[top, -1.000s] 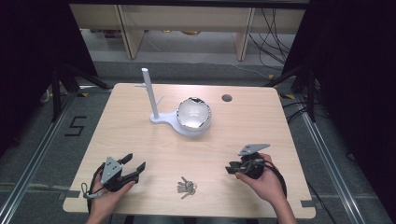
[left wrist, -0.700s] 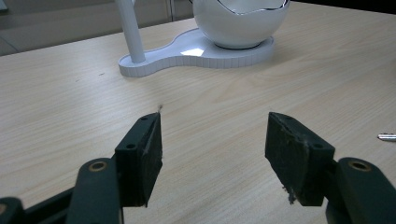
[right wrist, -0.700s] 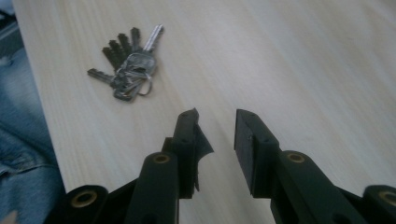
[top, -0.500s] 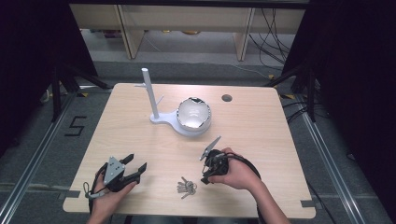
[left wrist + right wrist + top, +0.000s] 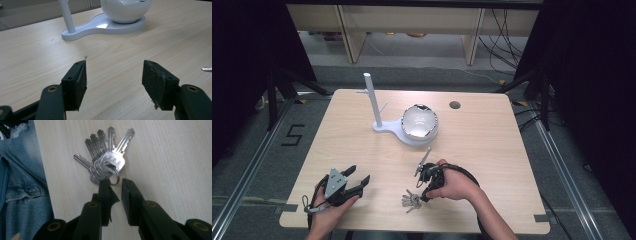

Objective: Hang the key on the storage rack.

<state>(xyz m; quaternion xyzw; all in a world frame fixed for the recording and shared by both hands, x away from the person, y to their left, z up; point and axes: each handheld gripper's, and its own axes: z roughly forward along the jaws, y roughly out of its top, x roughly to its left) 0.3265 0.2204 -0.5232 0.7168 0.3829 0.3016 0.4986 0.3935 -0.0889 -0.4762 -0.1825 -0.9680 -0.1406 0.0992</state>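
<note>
Keys (image 5: pixel 103 157): lying fanned at table's (image 5: pixel 492 145) near edge. Right gripper (image 5: pixel 115 182): jaws narrow, closing around the ring, not yet pinching; best nipping ring squarely before lifting. Left gripper (image 5: pixel 113 75): resting wide, empty

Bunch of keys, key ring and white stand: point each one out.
bunch of keys (image 5: pixel 103 157), right gripper view, on the fanned blades.
key ring (image 5: pixel 117 179), right gripper view, on the wire loop.
white stand (image 5: pixel 373 102), high view, on the upright post.
</note>
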